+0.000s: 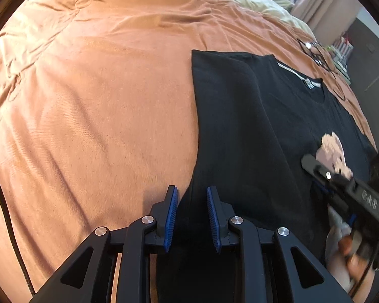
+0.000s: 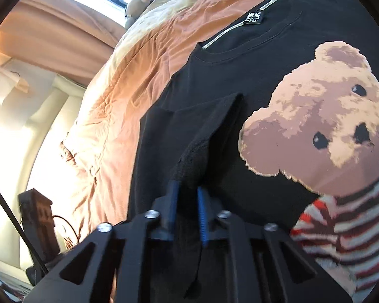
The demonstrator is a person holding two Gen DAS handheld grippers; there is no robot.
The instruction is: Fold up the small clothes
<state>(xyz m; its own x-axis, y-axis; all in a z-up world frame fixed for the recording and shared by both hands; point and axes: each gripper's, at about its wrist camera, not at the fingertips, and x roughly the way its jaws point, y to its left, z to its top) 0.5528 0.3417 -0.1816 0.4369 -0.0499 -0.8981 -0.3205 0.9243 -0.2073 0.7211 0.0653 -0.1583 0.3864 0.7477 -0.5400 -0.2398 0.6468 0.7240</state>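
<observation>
From my left wrist camera, the shirt (image 1: 265,131) lies flat on the orange bedspread (image 1: 101,101), its long axis running away from me toward the collar (image 1: 300,75) at upper right. The left gripper (image 1: 192,197) hangs over the shirt's near left edge with its jaws apart, blue pads (image 1: 173,217) clear of the cloth; the hem edge sits right between them, so I judge a short drop and a squeeze would take it. At the right rim I see the right gripper (image 1: 341,176), blurred, over the bear print (image 1: 333,151), with a hand (image 1: 351,252) behind it.

From my right wrist camera, the right gripper (image 2: 187,192) has its jaws together on a raised fold of sleeve (image 2: 204,136), black cloth pinched between the pads. The bear print (image 2: 323,126) lies just to the right, the neck label (image 2: 254,17) far ahead. This view alone shows the pinch; only the left shows the free edge.
</observation>
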